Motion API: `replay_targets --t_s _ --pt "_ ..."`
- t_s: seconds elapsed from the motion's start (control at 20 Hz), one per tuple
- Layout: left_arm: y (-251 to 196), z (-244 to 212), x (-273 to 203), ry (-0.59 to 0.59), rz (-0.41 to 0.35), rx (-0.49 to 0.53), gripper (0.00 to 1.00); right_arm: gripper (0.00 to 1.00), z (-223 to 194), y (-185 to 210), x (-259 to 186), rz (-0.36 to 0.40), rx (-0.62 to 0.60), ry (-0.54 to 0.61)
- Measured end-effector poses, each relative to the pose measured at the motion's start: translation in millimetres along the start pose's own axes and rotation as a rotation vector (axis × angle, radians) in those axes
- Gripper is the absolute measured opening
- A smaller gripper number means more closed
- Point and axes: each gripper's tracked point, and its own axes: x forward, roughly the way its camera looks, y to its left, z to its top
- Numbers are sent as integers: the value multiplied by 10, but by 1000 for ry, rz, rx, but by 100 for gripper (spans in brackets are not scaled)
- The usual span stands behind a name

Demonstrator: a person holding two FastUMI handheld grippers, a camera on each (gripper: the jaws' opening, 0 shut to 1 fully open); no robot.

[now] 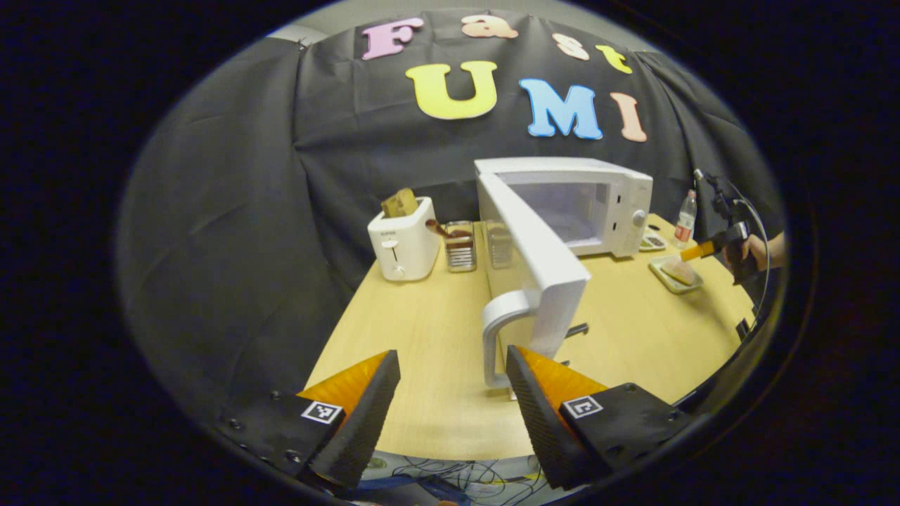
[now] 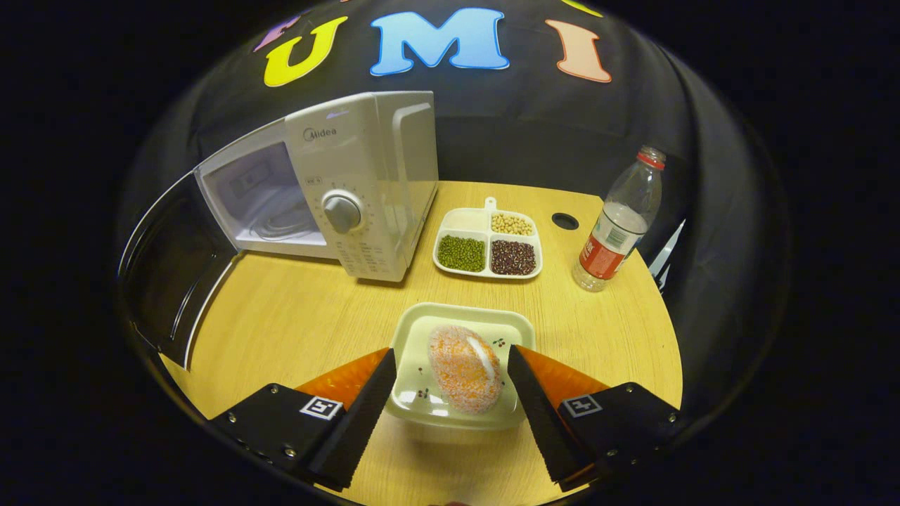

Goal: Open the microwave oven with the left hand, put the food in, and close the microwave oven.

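Straddling the pastry (image 2: pixel 465 377) with both pads apart, the right tongs (image 2: pixel 450 393) sit low over the cream tray (image 2: pixel 415 330) on the desk (image 2: pixel 295 309), not yet pressing on anything; a squeeze off-centre could crush the soft, crumbed food or roll it against the tray rim, and catching the rim instead would drag the tray along. The left tongs (image 1: pixel 450 407) are likewise spread, their right pad just beside the door handle (image 1: pixel 496 330) without gripping it. Beyond them the microwave (image 1: pixel 598 211) stands with its door (image 1: pixel 541 260) swung wide toward the desk's front edge, so the cavity is free. On the way in, the food must pass the control side of the oven; clipping that corner, or nudging the bean dish (image 2: pixel 487 242) and the water bottle (image 2: pixel 615 225) nearby, looks the likeliest slip. A loose door could also drift if bumped.
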Motion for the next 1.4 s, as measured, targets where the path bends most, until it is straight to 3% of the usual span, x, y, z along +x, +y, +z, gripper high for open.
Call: replay_targets --t_s 0.1,0.4,0.65,0.7,0.8,0.95,1.05,1.2,1.4 --pt "-163 408 -265 -85 29 -19 98 98 -63 -19 82 16 -6 23" --pt "-890 1712 -595 -317 -23 -86 100 98 -259 -57 274 43 -29 66" --pt "-1305 2366 -755 -415 -66 -110 98 98 -398 -107 405 46 12 94" --pt "-1343 2459 -755 -430 -68 -95 95 98 -399 -109 388 55 21 91" --pt "-1445 2576 -735 -440 -76 -67 98 88 -405 -79 396 67 29 81" --pt "-1574 2750 -703 -458 -116 -89 99 60 -324 -144 227 16 -54 46" --pt "-1662 2865 -696 -491 -153 -117 94 60 -198 -69 29 16 -117 -1" --pt "-1714 2937 -630 -513 -201 -119 94 60 -5 79 -290 13 -216 -73" --pt "-1554 2949 -600 -521 -211 -115 99 59 314 370 -637 -35 -412 -210"
